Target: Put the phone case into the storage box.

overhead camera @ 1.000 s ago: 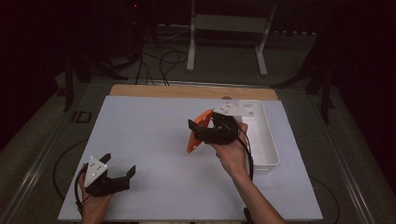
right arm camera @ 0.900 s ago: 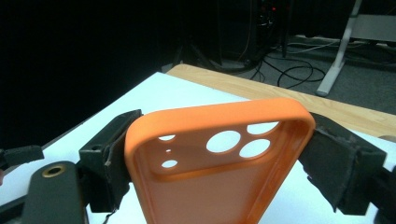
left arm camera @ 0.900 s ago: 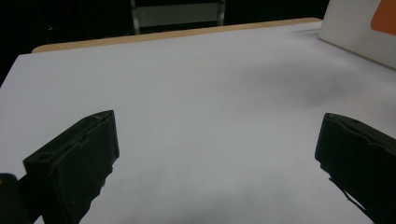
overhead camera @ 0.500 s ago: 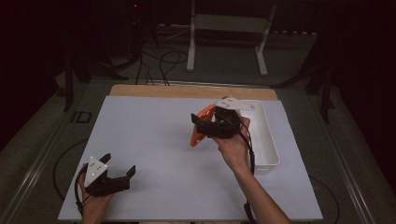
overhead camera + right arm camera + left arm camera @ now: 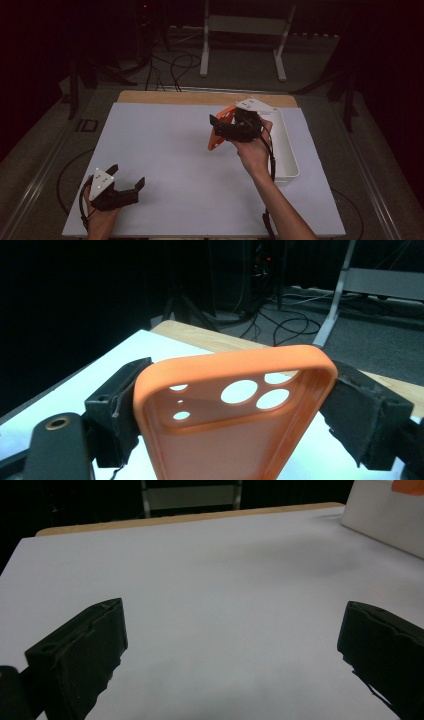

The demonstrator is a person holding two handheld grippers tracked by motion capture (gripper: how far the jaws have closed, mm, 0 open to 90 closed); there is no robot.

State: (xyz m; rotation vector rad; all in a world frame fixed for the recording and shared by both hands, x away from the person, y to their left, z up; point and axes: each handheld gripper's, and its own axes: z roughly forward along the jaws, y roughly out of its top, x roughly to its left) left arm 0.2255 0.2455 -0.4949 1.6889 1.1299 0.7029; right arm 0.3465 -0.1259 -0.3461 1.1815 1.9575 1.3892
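**Right tool grips orange phone case above the table**

The right tool (image 5: pixel 220 131) has its two black jaws spread wide and pressed against the long sides of an orange soft-plastic phone case with round camera cut-outs (image 5: pixel 235 405). In the right gripper view the case sits squarely between the jaws, its open inner face towards the camera and its camera end pointing away. In the high view the case (image 5: pixel 218 132) is held in the air, tilted on edge, over the right half of the table, just left of a white rectangular plastic tray (image 5: pixel 286 150) that lies along the right side. The hand holding this tool comes in from the near edge.

The left tool (image 5: pixel 126 187) rests low at the near left corner of the white table top (image 5: pixel 160 145), well apart from the case. Its jaws stand wide open with only bare table surface between them, as the left gripper view shows. A strip of light wood (image 5: pixel 200 97) runs along the table's far edge.
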